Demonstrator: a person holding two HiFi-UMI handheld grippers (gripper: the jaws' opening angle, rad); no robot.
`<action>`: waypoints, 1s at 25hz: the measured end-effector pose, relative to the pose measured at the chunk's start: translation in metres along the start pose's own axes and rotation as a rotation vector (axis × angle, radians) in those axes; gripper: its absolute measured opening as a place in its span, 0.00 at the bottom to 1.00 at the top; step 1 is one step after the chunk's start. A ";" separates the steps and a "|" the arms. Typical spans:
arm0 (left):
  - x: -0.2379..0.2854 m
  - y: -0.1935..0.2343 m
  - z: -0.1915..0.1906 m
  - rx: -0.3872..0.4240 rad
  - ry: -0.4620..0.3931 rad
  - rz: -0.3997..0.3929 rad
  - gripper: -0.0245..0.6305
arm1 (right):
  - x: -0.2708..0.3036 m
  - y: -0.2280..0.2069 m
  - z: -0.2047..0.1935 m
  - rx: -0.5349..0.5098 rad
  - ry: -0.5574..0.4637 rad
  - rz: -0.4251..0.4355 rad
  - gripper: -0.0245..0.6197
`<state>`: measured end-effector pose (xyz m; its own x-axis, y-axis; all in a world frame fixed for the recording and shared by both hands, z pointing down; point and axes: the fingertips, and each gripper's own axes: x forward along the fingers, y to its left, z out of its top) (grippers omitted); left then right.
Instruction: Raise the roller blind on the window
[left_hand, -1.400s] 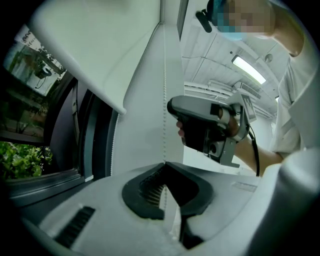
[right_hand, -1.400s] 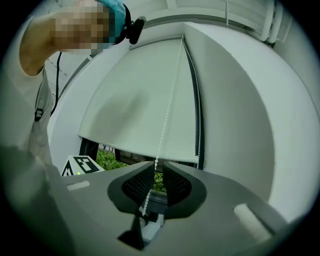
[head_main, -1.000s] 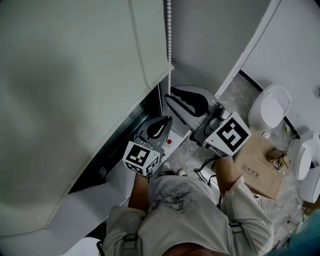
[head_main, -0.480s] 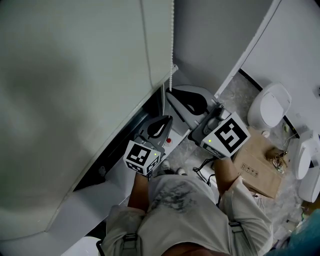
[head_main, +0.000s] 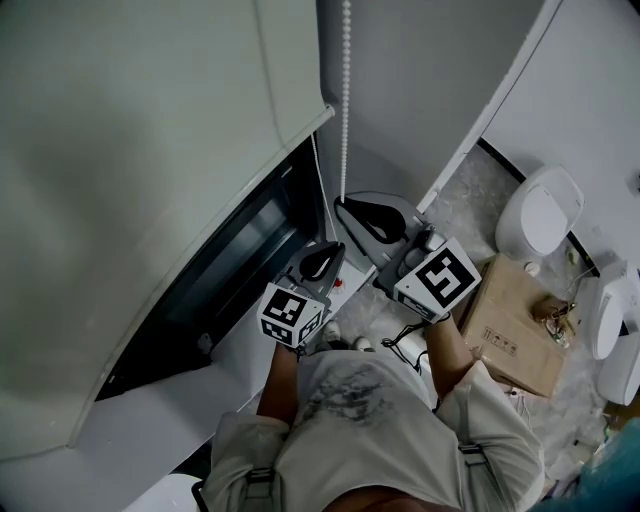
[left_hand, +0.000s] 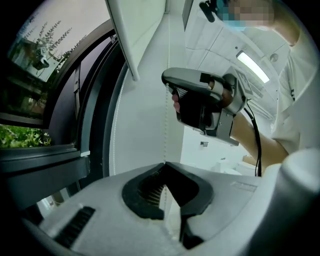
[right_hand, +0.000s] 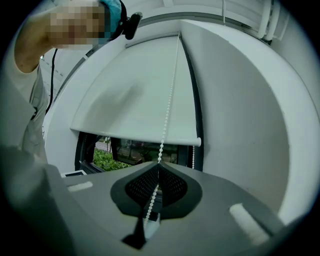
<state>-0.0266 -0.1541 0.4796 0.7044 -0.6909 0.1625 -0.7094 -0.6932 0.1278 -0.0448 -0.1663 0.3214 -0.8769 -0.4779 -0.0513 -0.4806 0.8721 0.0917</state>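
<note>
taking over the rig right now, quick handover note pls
left gripper: shut on the bead chain, lower down.
right gripper: shut on the same strand, higher up.
roller blind: partly raised, with a strip of window uncovered under its bottom bar.
done: both grippers hold the chain, blind part way up.
left: probably keep pulling the chain down, regripping higher, until the blind is fully up.

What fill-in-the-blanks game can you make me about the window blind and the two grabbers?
1. The right gripper is pinching a white bead ___.
2. The left gripper pinches the same strand ___ the right one.
3. A brown cardboard ___ lies on the floor.
Missing words: chain; below; box.
</note>
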 end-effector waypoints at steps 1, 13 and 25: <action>0.001 -0.001 -0.003 0.000 0.006 0.000 0.05 | -0.001 0.001 -0.003 -0.004 0.006 -0.002 0.05; 0.000 -0.004 -0.063 -0.116 0.101 -0.032 0.05 | -0.006 0.013 -0.060 0.031 0.099 -0.008 0.05; -0.006 -0.009 -0.111 -0.135 0.177 -0.025 0.05 | -0.014 0.025 -0.103 0.065 0.157 -0.018 0.05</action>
<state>-0.0272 -0.1211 0.5865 0.7153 -0.6186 0.3251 -0.6966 -0.6677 0.2624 -0.0445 -0.1480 0.4264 -0.8600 -0.4997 0.1037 -0.4997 0.8658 0.0278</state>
